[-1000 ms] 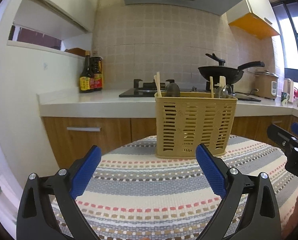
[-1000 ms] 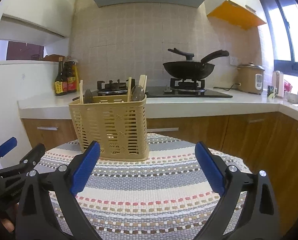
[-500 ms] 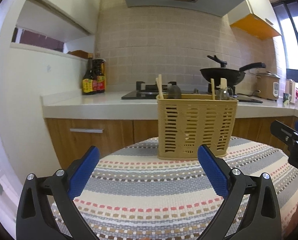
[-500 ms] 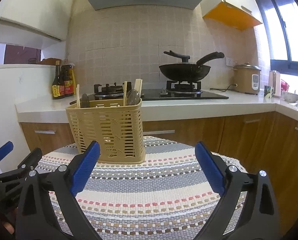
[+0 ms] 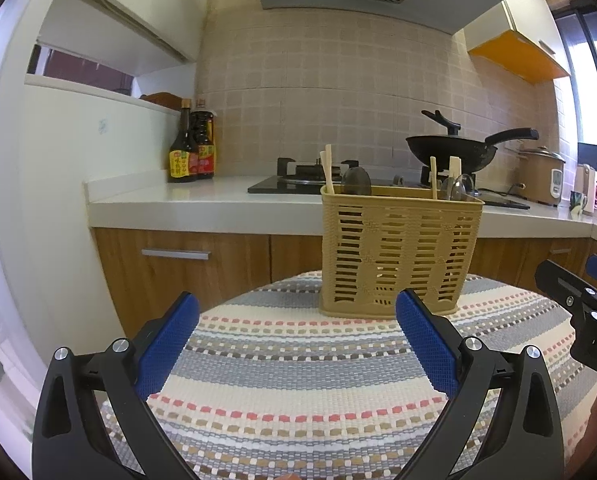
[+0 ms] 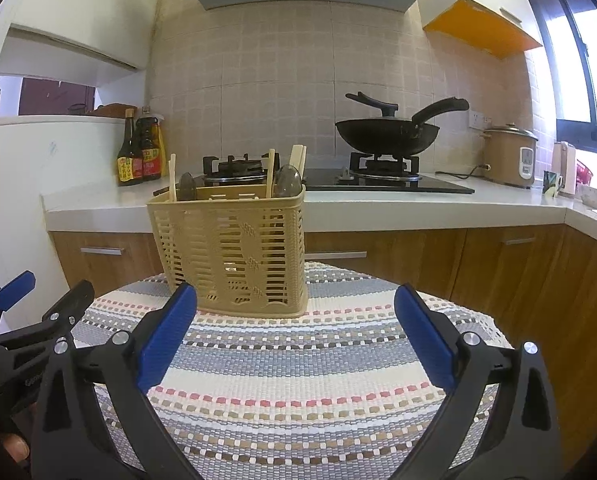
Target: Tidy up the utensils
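On the striped mat (image 5: 298, 380), far of both grippers, stands the basket (image 5: 398, 256) holding chopsticks (image 5: 328, 168) and spoons (image 5: 356, 181) (upright). Left gripper (image 5: 296, 340) and right gripper (image 6: 296, 336) gape wide, holding nothing; behind, a wok (image 6: 386, 134) sits on the stove.

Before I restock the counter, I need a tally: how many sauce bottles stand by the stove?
2. A slim dark bottle stands in front, and a wider bottle sits just behind and to its right, both at the counter's left end. Another could hide behind them.
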Available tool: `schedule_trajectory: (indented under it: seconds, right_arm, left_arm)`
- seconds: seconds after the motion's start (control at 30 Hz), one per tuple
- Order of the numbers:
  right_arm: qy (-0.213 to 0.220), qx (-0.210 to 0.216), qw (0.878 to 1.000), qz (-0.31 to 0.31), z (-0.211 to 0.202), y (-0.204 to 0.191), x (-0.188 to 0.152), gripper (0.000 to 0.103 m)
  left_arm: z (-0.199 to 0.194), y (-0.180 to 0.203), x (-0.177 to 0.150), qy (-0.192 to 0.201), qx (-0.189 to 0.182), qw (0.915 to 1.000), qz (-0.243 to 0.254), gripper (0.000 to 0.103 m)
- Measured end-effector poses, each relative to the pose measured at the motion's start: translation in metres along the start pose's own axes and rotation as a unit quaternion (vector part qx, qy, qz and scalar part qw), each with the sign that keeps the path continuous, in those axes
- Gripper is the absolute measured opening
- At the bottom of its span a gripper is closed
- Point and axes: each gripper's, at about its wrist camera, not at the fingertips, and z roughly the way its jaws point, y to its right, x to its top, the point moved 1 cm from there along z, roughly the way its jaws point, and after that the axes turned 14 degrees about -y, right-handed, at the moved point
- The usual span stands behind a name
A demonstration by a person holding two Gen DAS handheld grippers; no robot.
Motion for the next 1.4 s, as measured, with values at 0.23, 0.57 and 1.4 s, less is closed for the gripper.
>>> schedule_trajectory:
  seconds: [0.23, 0.57, 1.4]
  right_arm:
    - [-0.018, 0.010, 1.000, 0.015, 0.009, 0.005, 0.001, 0.095]
    - [-0.031, 0.008, 0.999, 0.027, 0.016, 0.010, 0.001, 0.095]
    - [-0.044, 0.006, 0.999, 0.018, 0.022, 0.005, -0.001, 0.095]
  left_arm:
    - [-0.003, 0.003, -0.001, 0.006, -0.008, 0.9999, 0.010, 0.095]
    - [0.000, 0.006, -0.001, -0.003, -0.017, 0.9997, 0.017, 0.095]
    - [-0.002, 0.007, -0.003, -0.003, -0.018, 0.9997, 0.019, 0.095]
